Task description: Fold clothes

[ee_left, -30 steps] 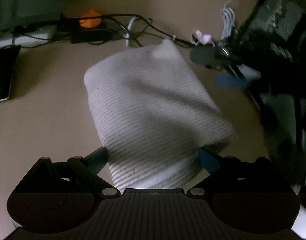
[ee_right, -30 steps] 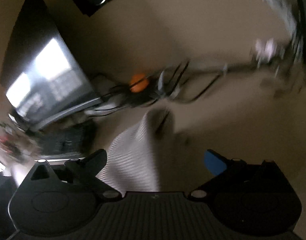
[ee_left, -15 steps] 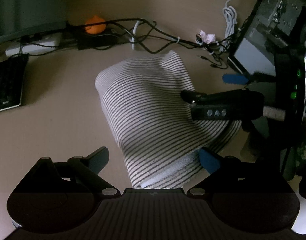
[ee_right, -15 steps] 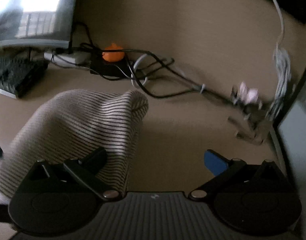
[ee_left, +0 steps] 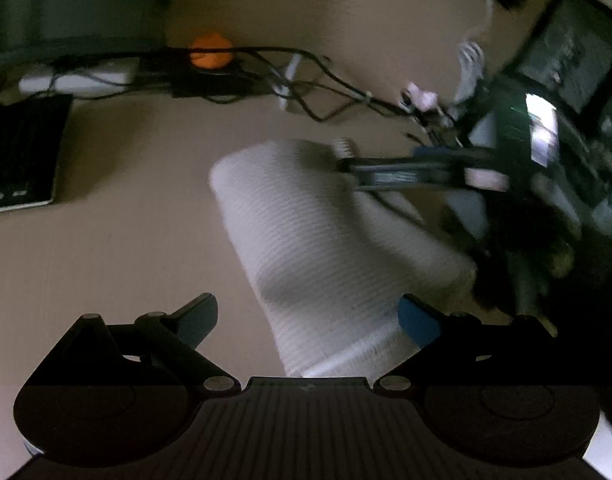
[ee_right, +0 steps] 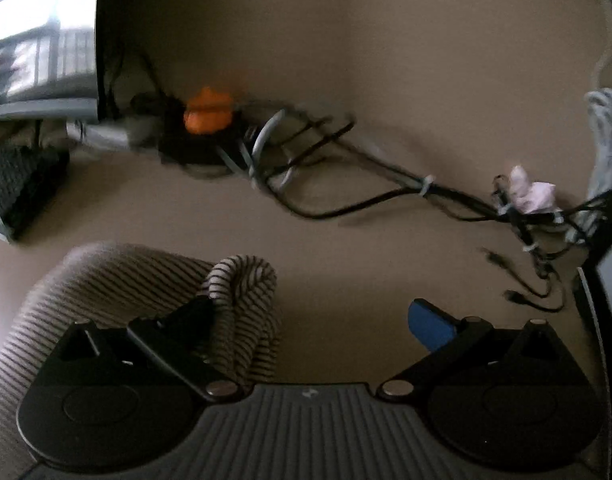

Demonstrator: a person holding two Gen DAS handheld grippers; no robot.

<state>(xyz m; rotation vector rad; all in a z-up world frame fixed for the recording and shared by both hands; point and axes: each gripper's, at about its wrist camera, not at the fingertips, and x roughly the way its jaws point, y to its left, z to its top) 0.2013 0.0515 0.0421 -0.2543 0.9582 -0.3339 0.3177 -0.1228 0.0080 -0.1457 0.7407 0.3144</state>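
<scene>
The striped cloth (ee_left: pixel 326 248) lay folded on the desk (ee_left: pixel 125 240) between the spread fingers of the left gripper (ee_left: pixel 308 316), while the right gripper (ee_right: pixel 312 312), also spread, touched its far corner.

No text, label, brand, number or sign can be read in either wrist view. A small pale mark sits on the ribbed black gripper body (ee_right: pixel 307 393) at bottom centre, too small to make out.

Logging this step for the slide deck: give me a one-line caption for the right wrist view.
Open right gripper beside the bunched corner of the striped garment on the tan desk, cables behind.
</scene>
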